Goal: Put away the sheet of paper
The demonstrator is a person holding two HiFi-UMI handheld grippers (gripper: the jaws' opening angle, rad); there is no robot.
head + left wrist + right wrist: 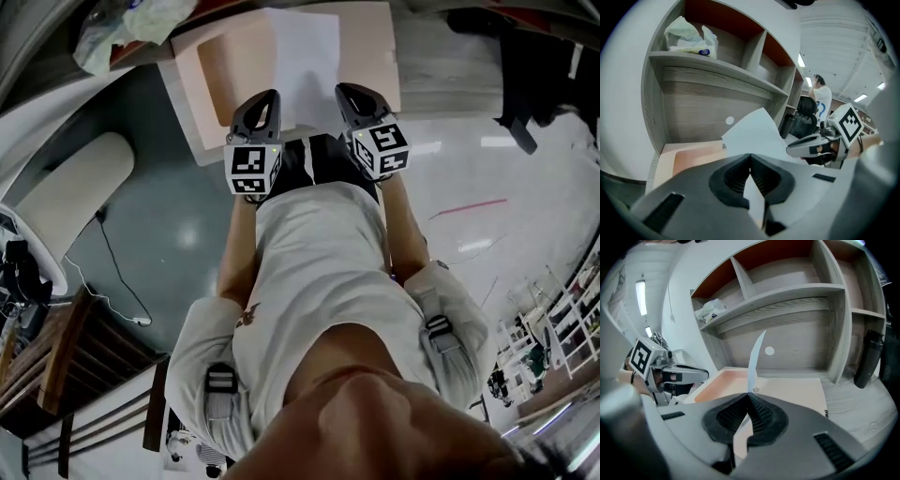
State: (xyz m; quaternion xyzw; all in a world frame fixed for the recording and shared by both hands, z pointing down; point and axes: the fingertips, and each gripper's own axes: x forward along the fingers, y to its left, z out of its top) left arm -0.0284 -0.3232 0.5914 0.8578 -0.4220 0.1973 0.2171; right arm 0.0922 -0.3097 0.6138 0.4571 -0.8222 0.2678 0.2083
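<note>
A white sheet of paper (305,66) is held up between both grippers over a peach desk pad (370,42). My left gripper (265,101) is shut on the sheet's near left corner, and my right gripper (349,96) is shut on its near right corner. In the left gripper view the sheet (754,133) rises out of the shut jaws, with the right gripper (818,144) beside it. From the right gripper view the sheet (754,362) shows almost edge-on, standing up from the jaws above the pad (792,390), with the left gripper (675,373) at the left.
A grey wooden shelf unit (787,298) with open compartments stands behind the pad. A plastic bag (689,37) lies on its upper shelf. A black bottle (868,357) stands at the right. A black chair (806,112) and a person (821,96) are farther off.
</note>
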